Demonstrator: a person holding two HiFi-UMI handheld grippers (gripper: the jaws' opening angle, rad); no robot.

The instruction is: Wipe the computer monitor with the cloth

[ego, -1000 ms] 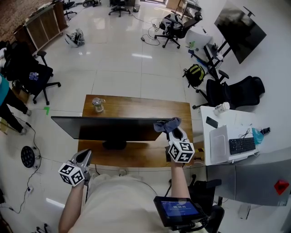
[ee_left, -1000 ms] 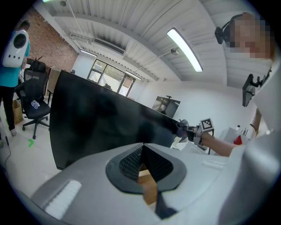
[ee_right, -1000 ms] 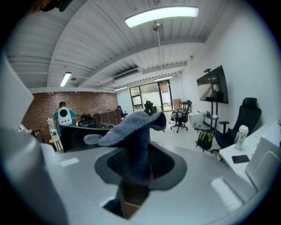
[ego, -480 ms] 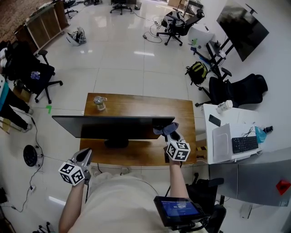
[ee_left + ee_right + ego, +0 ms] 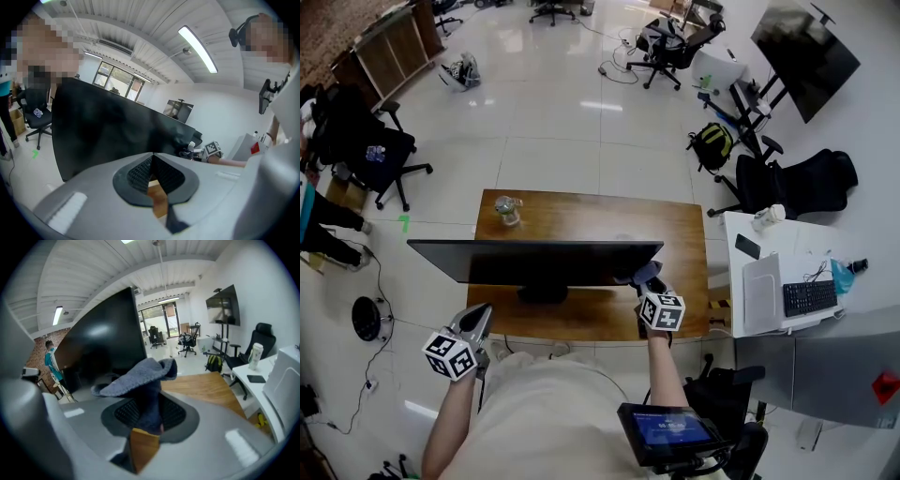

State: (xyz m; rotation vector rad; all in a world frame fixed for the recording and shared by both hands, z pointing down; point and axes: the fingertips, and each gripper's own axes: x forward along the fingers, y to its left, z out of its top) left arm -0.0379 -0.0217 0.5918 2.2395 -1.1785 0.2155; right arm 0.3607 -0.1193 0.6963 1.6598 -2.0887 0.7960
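Right gripper view shows right tongs (image 5: 149, 401) pinching the cloth (image 5: 136, 377); left gripper view, left tongs (image 5: 152, 157) closed.

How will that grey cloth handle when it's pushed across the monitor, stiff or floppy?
Probably floppy: the cloth droops over both sides of the right gripper, which is shut on it. Likely light too, since its free folds stand up unsupported. Pressed on the monitor, it should probably crumple and conform rather than stay flat.

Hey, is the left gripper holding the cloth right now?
No, the left gripper has its jaws shut on nothing; the cloth sits clamped in the right gripper.
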